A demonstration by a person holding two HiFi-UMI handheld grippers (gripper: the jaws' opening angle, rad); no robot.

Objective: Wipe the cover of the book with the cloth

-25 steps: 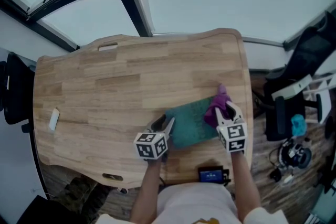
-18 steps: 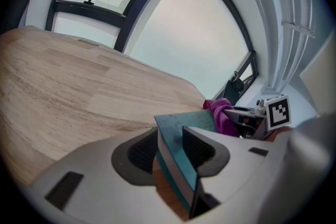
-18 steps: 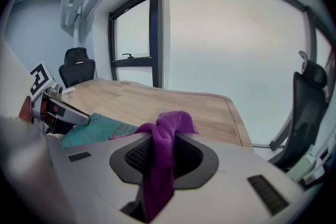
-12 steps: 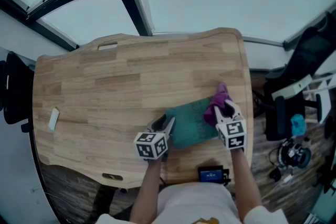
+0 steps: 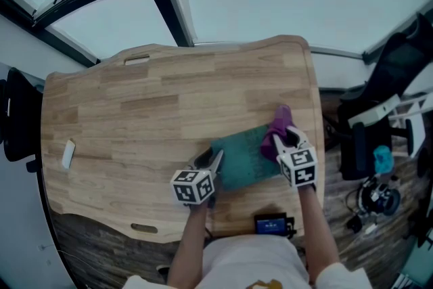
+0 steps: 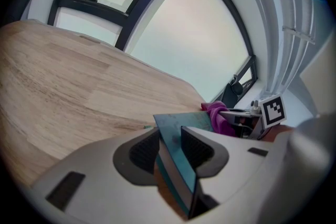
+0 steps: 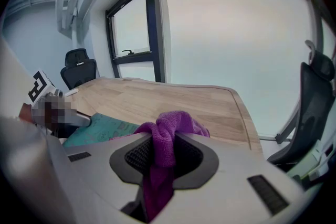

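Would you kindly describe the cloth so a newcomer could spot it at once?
The wooden table bears a teal book near its right edge. The cloth, the only purple thing, is bunched at the book's right end, held by the right gripper.

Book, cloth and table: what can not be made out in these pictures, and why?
Print on the book cover: head view, too small; right gripper view, too faint.
Lower end of the cloth: right gripper view, sunk between the jaws of the right gripper.
White thing at the left of the table: head view, too small to name.
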